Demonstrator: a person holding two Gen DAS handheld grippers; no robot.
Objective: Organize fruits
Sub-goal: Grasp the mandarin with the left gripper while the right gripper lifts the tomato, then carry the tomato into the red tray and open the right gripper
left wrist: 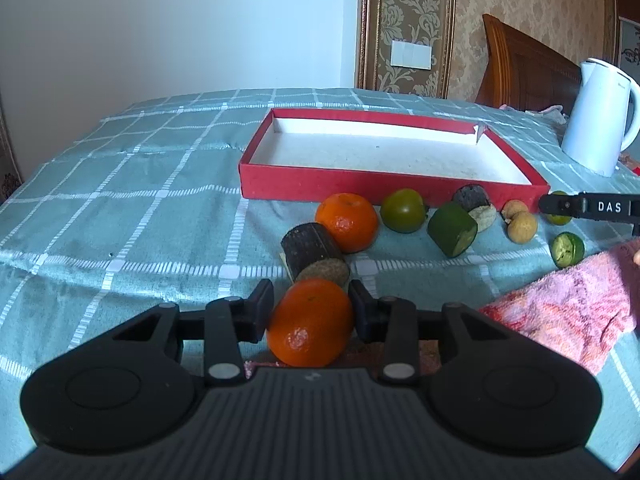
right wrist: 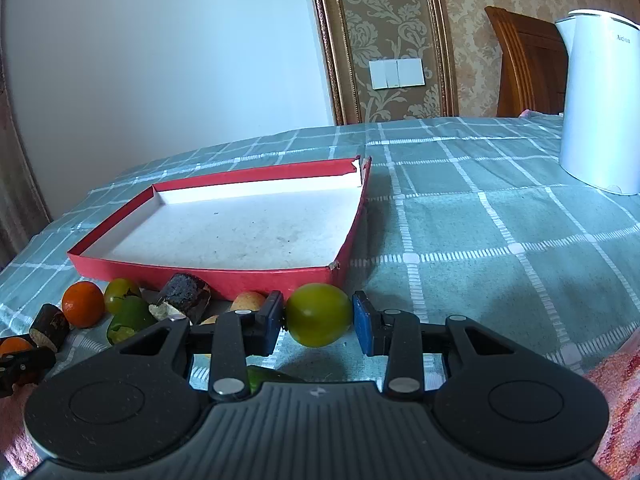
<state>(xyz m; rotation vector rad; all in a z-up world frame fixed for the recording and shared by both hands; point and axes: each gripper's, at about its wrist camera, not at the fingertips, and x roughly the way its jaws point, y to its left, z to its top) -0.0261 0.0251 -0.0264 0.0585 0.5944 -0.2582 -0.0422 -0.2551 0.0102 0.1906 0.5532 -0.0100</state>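
Observation:
My left gripper [left wrist: 311, 308] is shut on an orange tangerine [left wrist: 310, 322], held low over the cloth in front of a dark sugarcane piece [left wrist: 314, 254]. My right gripper [right wrist: 319, 318] is shut on a green round fruit [right wrist: 319, 314], near the front right corner of the shallow red box [right wrist: 216, 270]. The red box [left wrist: 360, 184] has a bare white floor. On the cloth before it lie a second tangerine [left wrist: 347, 221], a green fruit [left wrist: 402, 210], a green cane piece [left wrist: 452, 230], a dark cane piece [left wrist: 472, 198], two longans [left wrist: 520, 222] and a small cut green fruit [left wrist: 567, 249].
A white electric kettle [left wrist: 598, 116] stands at the back right; it also shows in the right wrist view [right wrist: 600, 100]. A pink towel [left wrist: 568, 312] lies at the front right. The table has a green checked cloth [left wrist: 120, 200]. A wooden chair back [left wrist: 520, 64] stands behind.

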